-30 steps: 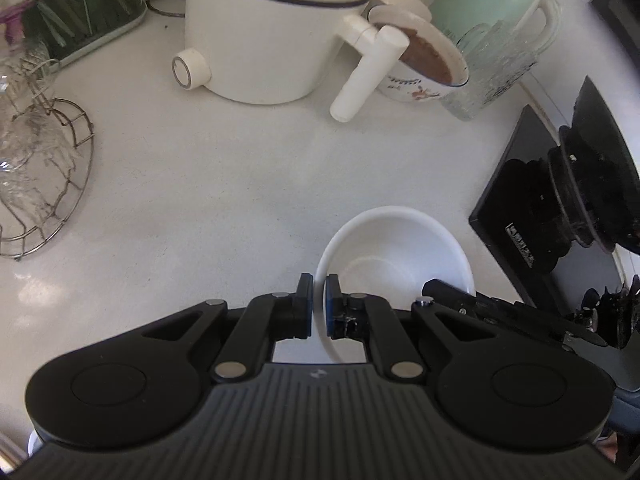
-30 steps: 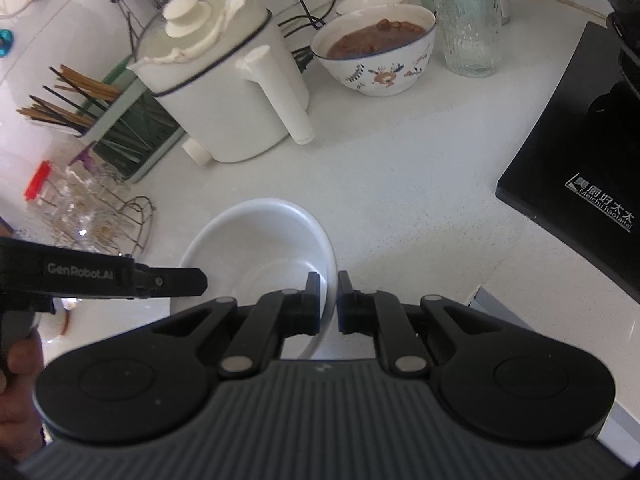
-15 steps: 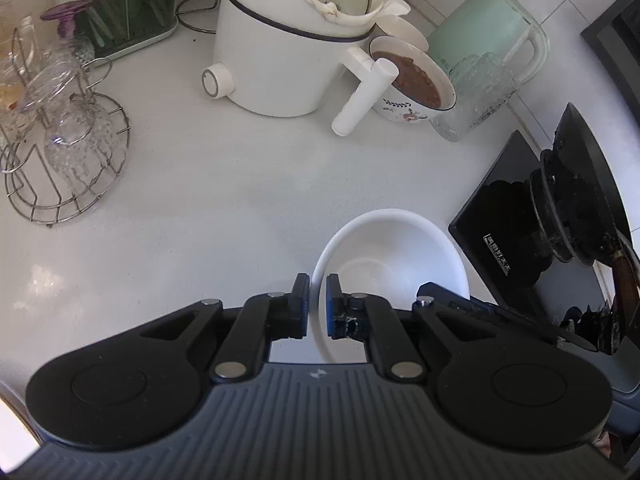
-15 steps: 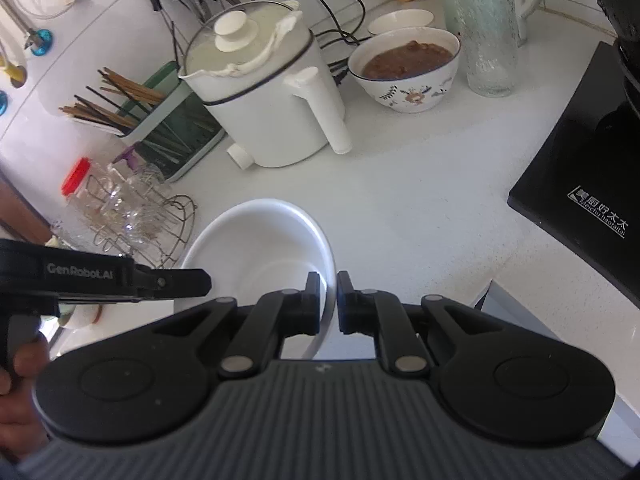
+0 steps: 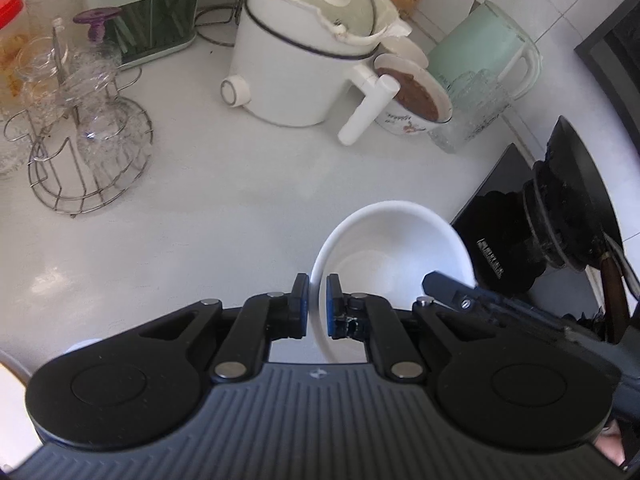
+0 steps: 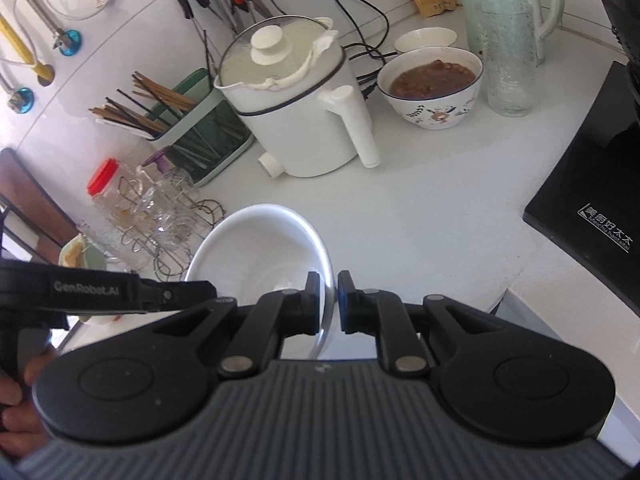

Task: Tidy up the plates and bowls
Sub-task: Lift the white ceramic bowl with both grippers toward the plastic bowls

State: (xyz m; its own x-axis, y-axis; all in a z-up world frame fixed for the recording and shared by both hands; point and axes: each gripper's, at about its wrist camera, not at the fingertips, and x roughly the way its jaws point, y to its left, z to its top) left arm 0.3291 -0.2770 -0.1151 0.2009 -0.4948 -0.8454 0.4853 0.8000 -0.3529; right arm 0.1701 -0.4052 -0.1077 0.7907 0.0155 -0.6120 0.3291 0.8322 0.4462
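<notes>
A: Where is the bowl, and why do you hold it that way?

B: You have the white bowl (image 5: pixel 390 248) pinched at two places on its rim. Your left gripper (image 5: pixel 318 306) has its jaws clamped on the near edge of the rim, one pad inside the wall and one outside. Your right gripper (image 6: pixel 329 302) has its jaws clamped on the opposite side in the same fashion. The bowl looks to be clear of the surface (image 5: pixel 224 200), hanging between the two tools.

A: Why two grips on one bowl?

B: My guess is that a thin rim pinch from one side alone would let a wide, smooth bowl swing or slip. Two opposed pinches keep it level and stop it rotating.

A: And the pose of your hands?

B: Both tools point steeply down and forward over the surface, the left one steeper. In the right wrist view you see the left tool's arm (image 6: pixel 120 290) coming in from the side, with your hand (image 6: pixel 16 408) wrapped on its handle.

A: Anything near enough to worry about?

B: The black cooktop (image 6: pixel 592 216) lies just beside the bowl. The white electric pot (image 5: pixel 304 60), the patterned bowl of brown food (image 6: pixel 432 84) and the wire rack of glasses (image 5: pixel 84 148) are farther off, well apart from your load.
</notes>
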